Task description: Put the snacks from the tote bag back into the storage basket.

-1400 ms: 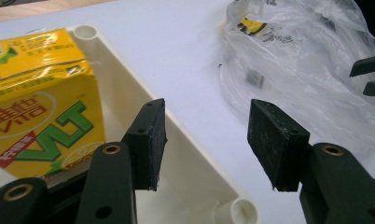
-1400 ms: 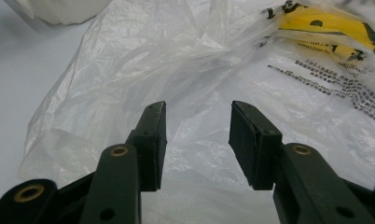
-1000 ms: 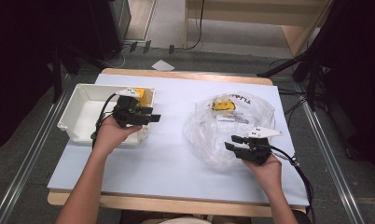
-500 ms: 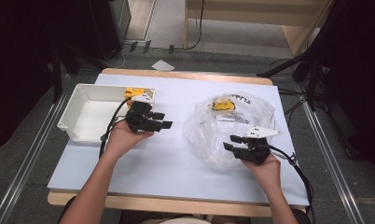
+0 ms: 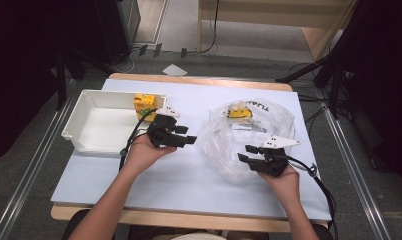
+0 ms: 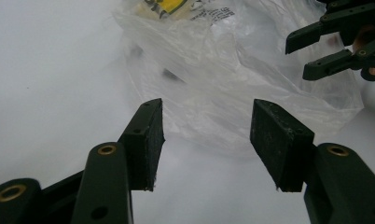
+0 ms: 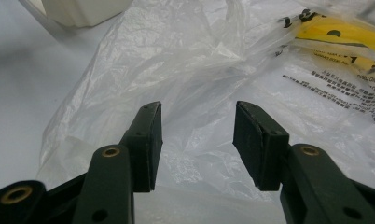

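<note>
A crumpled clear plastic bag (image 5: pixel 249 135) lies on the right half of the white table, with a yellow packet (image 5: pixel 237 112) inside its far end. The same bag (image 6: pixel 232 84) spreads ahead of my left jaws and, in the right gripper view, the bag (image 7: pixel 190 84) lies just beyond the pads with the yellow packet (image 7: pixel 344 39) at upper right. My left gripper (image 5: pixel 189 136) is open and empty, between the tray and the bag. My right gripper (image 5: pixel 245 154) is open at the bag's near edge, holding nothing. A yellow box (image 5: pixel 145 106) stands in the white tray (image 5: pixel 96 142).
The white tray sits at the table's left, its corner (image 7: pixel 83 11) showing in the right gripper view. My right gripper's jaws (image 6: pixel 335 44) appear far off in the left gripper view. Metal rails (image 5: pixel 34 165) run along both table sides. A paper scrap (image 5: pixel 174 69) lies on the floor beyond.
My left gripper has moved right, away from the tray and the yellow box, toward the bag. The right gripper has stayed at the bag's near edge.
</note>
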A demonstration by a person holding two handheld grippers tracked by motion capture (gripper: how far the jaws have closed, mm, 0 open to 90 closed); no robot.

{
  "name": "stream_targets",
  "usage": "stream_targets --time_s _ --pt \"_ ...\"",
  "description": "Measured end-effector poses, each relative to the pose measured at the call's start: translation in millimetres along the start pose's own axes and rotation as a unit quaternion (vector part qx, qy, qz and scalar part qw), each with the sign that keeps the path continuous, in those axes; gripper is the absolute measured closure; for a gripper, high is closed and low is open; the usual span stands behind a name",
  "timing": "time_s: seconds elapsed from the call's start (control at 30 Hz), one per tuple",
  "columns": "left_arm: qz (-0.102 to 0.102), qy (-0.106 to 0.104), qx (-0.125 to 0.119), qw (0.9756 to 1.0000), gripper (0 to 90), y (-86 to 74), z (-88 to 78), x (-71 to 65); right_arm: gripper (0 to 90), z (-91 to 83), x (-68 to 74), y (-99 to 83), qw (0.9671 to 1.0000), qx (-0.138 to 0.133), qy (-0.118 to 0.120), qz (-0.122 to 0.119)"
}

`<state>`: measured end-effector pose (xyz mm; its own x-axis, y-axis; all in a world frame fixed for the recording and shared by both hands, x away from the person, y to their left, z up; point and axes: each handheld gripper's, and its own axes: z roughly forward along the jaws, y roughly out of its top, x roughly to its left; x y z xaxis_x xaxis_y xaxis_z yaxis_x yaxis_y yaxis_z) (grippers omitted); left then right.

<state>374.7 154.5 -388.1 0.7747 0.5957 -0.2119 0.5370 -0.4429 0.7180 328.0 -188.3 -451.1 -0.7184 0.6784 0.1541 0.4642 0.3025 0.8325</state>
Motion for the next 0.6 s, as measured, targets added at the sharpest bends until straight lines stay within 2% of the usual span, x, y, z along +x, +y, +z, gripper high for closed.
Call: stream_targets --time_s 0.1,0.17,0.37,0.6 --pt "0.009 -0.002 0.006 0.9999 45.2 -0.8 6.8 -4.0 52.4 0.3 -0.1 0.9 0.9998 -0.001 0.007 0.020" --pt "0.012 -0.012 0.010 0.9998 43.5 -0.9 11.6 -5.9 52.3 -0.1 0.0 1.0 0.9998 -0.002 0.007 0.017" --pt "0.027 -0.010 0.012 0.9995 42.7 -0.6 17.0 -10.0 52.4 -0.4 2.4 -0.3 1.0000 0.002 0.004 0.001" --pt "0.024 -0.016 0.009 0.9995 41.9 -0.5 18.6 -6.2 52.0 -1.0 3.9 -1.2 1.0000 0.007 0.003 0.002"
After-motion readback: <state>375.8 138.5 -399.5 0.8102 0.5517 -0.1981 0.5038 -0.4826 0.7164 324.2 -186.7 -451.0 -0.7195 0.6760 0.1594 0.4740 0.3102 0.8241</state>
